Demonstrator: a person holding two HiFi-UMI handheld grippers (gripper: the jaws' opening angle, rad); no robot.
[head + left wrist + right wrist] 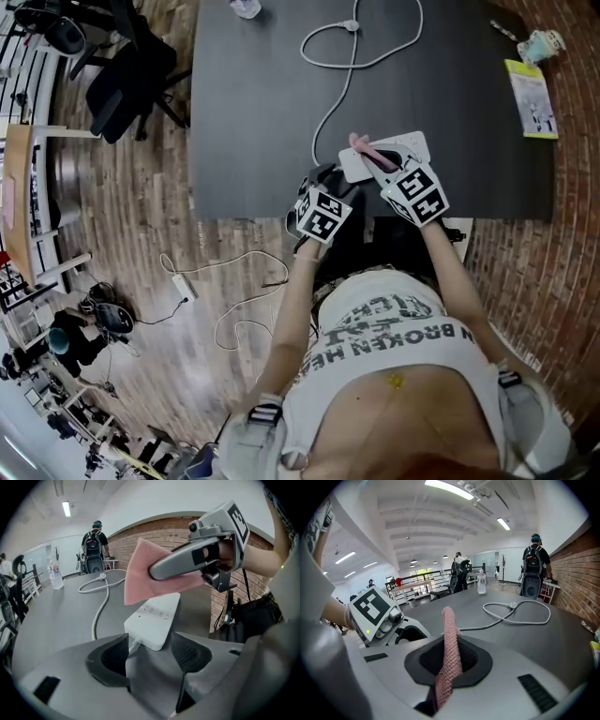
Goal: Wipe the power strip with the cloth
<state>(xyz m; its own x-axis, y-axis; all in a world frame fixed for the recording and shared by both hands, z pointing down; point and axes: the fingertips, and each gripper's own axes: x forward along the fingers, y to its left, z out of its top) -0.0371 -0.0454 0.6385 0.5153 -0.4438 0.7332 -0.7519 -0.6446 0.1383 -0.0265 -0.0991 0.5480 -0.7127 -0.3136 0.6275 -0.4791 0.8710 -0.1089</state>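
Between right jaws, cloth (449, 637); left jaws wide.

The power strip (152, 620) is plain white with a white cable (349, 66), on a matt dark grey table (253, 112), and the cloth (140, 573) is soft pink with a fine waffle weave. The left gripper (150, 656) and right gripper (449, 644) are light grey with black ribbed pads (187, 652), each bearing a marker cube (323, 214) of black-and-white squares. The floor (141, 216) is brown wood plank, the wall (159, 532) red-brown brick, the leaflet (531, 98) yellow
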